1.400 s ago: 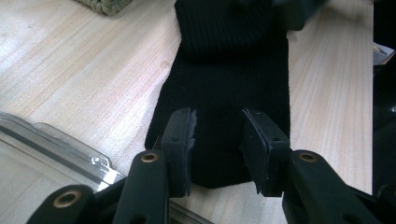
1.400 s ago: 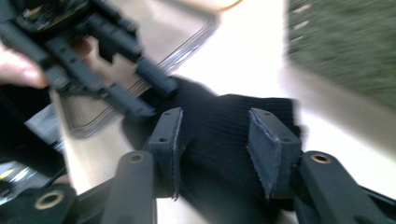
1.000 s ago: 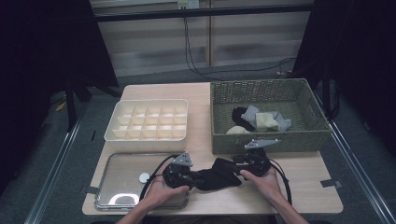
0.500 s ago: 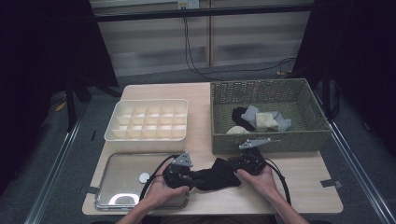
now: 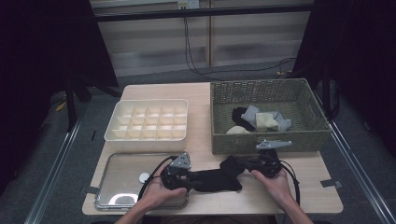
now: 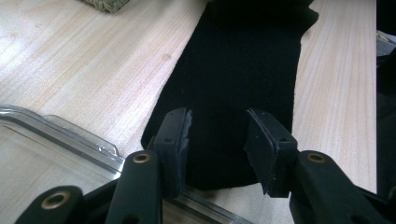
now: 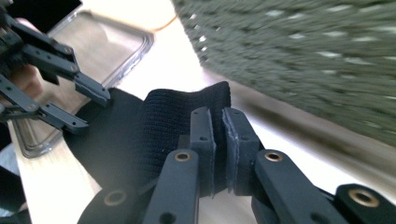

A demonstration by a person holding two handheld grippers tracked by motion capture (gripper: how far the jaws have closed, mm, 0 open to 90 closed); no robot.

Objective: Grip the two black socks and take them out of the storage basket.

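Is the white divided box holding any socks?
No, every compartment of the white box looks bare; the socks lie in the basket.

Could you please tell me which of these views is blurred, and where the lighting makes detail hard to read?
Right gripper view: the olive woven basket is smeared by motion blur, the black knitted sock stays sharper. Left gripper view: crisp, though the sock reads as flat black. High view: dim surroundings, glare on the clear plastic tray.

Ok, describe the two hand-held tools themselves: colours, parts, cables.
Both tools are black. The left tool has two blocky black pads on linkage arms with brass-coloured rivets; so does the right tool. In the high view each carries a grey three-cornered plate on top and trails a black cable. The forearms are bare, no sleeves.
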